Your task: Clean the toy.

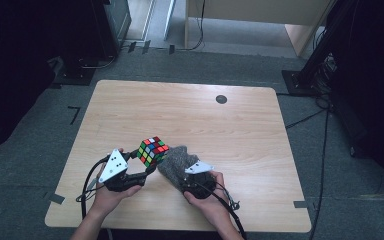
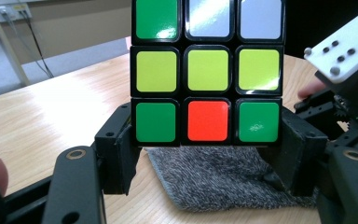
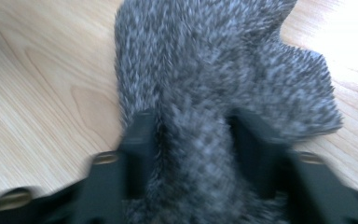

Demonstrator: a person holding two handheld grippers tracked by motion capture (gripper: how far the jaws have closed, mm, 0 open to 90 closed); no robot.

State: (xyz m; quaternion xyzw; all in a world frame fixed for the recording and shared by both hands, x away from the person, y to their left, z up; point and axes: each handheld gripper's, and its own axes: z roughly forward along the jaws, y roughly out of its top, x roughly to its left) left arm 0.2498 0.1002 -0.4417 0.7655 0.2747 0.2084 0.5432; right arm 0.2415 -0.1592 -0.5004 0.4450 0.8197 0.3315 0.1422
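Rubik's cube [image 1: 152, 151] sits pinched between the two black jaws of the left hand-held gripper [image 1: 150, 161], held up above the tabletop [image 1: 230, 130] near its front middle. In the left gripper view the jaws press on the bottom row of the cube [image 2: 207, 72] from either side; the face toward the camera reads green, white, white along the top row, three yellow-green squares in the middle row, and green, red, green along the bottom. No logo, label or lettering can be read on any square, though a small scuff marks the lower right green one. In the high view the cube shows a mixed face of red, white, green and yellow squares.

Just beside the cube, to its right in the high view, lies a grey fuzzy cloth [image 1: 177, 162] on the wood. The right hand-held gripper [image 1: 186, 176] is down on it, and in the right gripper view the cloth [image 3: 214, 74] is bunched into a ridge between the jaws, which are drawn in against the fabric and grip it; that view is blurred. The cloth [image 2: 214, 179] also lies under the raised cube in the left gripper view, where the right hand-held gripper's white plate carries a few dark studs and no writing

A dark round disc [image 1: 221, 99] sits in the tabletop near its far edge
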